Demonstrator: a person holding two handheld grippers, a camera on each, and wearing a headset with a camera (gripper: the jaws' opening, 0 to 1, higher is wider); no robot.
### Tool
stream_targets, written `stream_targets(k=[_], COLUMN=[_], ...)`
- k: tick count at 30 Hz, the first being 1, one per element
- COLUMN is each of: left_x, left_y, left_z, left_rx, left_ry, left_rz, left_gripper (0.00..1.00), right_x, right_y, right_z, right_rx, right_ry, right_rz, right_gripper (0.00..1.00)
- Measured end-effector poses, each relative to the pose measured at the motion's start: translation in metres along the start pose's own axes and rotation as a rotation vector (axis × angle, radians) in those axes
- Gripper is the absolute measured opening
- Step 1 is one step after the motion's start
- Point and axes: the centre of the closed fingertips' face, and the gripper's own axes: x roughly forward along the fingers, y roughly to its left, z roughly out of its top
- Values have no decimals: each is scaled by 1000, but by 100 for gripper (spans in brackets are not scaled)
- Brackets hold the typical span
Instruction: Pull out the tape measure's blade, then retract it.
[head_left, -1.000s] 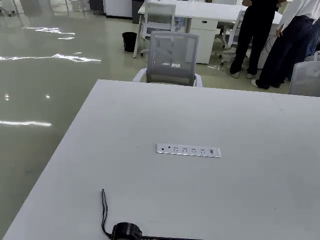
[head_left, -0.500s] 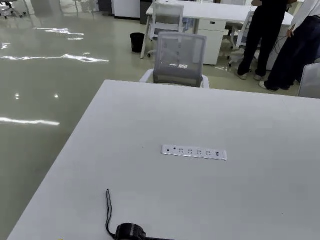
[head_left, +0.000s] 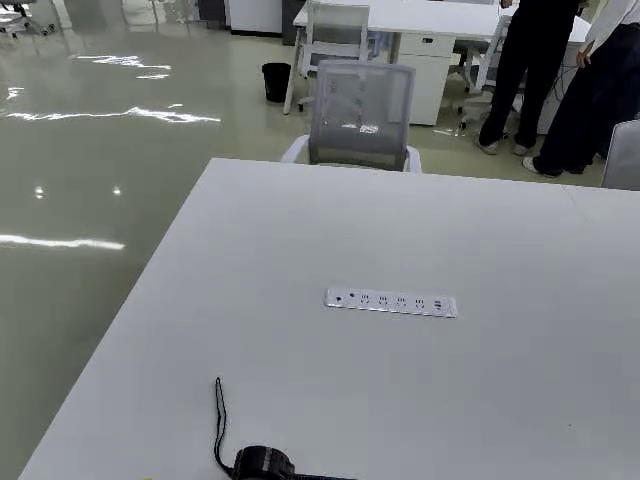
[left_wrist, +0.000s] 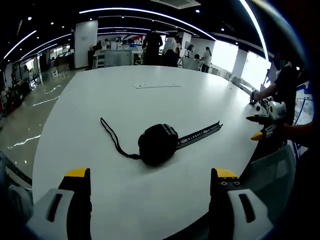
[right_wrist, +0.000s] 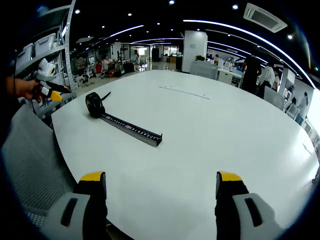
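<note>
Left gripper (left_wrist: 151, 173), right gripper (right_wrist: 161, 175) (jaws apart)

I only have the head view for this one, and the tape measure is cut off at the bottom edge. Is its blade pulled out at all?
Observer: Yes. In the right gripper view the blade lies extended flat on the table, running out from the black case.
Operator: Is either gripper holding it?
Observer: The left gripper is open and short of the case, touching nothing.
Operator: And the right one?
Observer: The right gripper is open too, short of the blade's free end.
</note>
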Motion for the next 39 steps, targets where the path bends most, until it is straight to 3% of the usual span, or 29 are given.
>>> stream_targets(k=[6, 11, 14, 25, 31, 37, 39], left_x=[5, 9, 13, 27, 37, 47, 50], left_y=[-6, -10, -14, -19, -25, -27, -25], left_z=[-1, 4, 5, 16, 15, 17, 22], left_rx=[-15, -32, -19, -8, -28, -13, 33], left_ry=[10, 0, 14, -4, 20, 26, 11], left_rz=[0, 0, 6, 41, 18, 34, 70], left_gripper=[99, 99, 99, 99, 99, 99, 99], right_x=[9, 19, 27, 50, 62, 71, 76], right_y=[-2, -1, 1, 5, 6, 8, 7], right_z=[5, 10, 15, 27, 27, 29, 27], right_rx=[-12, -36, -52, -93, -112, -131, -142], right_ry=[-3, -6, -10, -16, 3, 17, 23], right_rz=[8, 21, 38, 82, 105, 128, 132], right_gripper=[90, 86, 84, 77, 74, 70, 69])
